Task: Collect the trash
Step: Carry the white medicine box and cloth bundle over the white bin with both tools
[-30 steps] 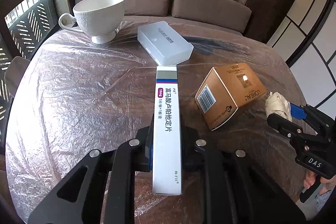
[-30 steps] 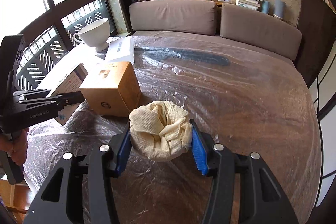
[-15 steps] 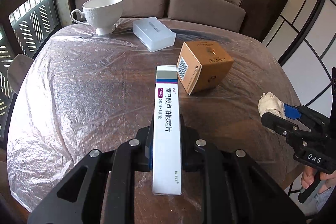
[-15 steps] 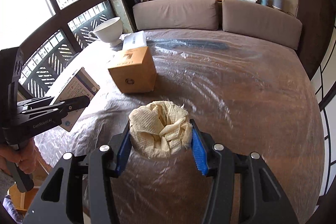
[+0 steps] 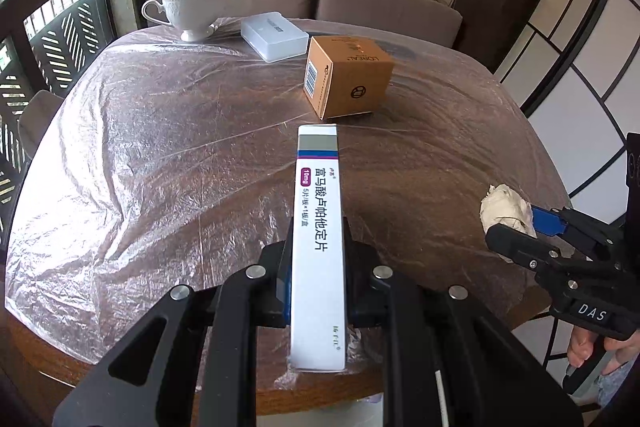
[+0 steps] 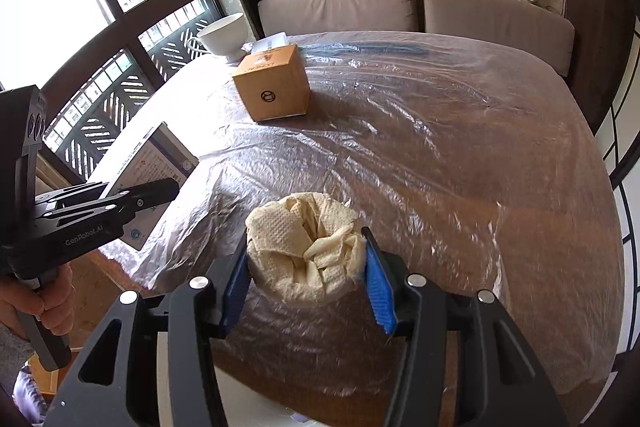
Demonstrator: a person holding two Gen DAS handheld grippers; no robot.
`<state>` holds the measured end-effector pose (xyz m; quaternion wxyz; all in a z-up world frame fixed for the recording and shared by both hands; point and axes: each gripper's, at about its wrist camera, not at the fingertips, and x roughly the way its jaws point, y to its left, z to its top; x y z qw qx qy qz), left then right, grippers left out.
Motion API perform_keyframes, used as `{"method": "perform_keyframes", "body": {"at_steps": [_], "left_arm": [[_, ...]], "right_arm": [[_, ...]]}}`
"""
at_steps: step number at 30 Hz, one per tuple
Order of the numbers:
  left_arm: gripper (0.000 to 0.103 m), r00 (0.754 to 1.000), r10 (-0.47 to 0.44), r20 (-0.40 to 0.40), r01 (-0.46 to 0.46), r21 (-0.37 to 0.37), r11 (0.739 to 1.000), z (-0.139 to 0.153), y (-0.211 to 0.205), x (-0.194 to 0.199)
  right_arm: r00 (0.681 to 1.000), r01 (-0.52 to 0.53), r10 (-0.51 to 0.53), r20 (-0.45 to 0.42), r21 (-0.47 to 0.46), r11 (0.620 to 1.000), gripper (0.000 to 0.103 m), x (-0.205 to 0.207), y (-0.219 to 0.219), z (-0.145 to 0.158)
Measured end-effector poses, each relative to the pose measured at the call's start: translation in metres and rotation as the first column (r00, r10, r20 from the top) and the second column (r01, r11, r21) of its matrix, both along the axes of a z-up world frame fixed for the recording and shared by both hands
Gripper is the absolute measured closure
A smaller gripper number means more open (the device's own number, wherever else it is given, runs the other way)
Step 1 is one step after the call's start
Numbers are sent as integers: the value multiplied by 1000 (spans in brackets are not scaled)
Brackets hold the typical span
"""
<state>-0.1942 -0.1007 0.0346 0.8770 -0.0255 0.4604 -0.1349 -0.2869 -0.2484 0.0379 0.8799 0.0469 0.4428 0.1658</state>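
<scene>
My left gripper [image 5: 318,267] is shut on a long white medicine box [image 5: 318,227] with purple print, held above the table's near edge. It also shows in the right wrist view [image 6: 150,167] at the left. My right gripper [image 6: 306,267] is shut on a crumpled cream paper towel [image 6: 304,251], held over the near edge. That wad shows in the left wrist view [image 5: 506,211] at the right. A brown cardboard box [image 5: 346,77] stands on the table beyond both grippers.
The round wooden table [image 5: 160,155] is covered with crinkled clear plastic film. A white teacup [image 5: 188,9] and a white plastic case [image 5: 274,35] stand at the far side. A brown sofa [image 6: 400,11] is behind the table.
Both grippers have drawn back toward the table's near edge with their loads. The brown box, cup and case now look farther away.
</scene>
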Motion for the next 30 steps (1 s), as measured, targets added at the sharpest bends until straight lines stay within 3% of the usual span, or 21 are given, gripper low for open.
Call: {"method": "perform_keyframes", "body": {"at_steps": [18, 30], "left_arm": [[83, 1000, 12, -1, -12, -7, 1000, 1, 3, -81], [83, 997, -55, -59, 55, 3, 998, -19, -4, -124]], "right_arm": [[990, -144, 144, 4, 29, 989, 53, -69, 12, 3], [982, -172, 173, -73, 21, 985, 53, -112, 16, -23]]}}
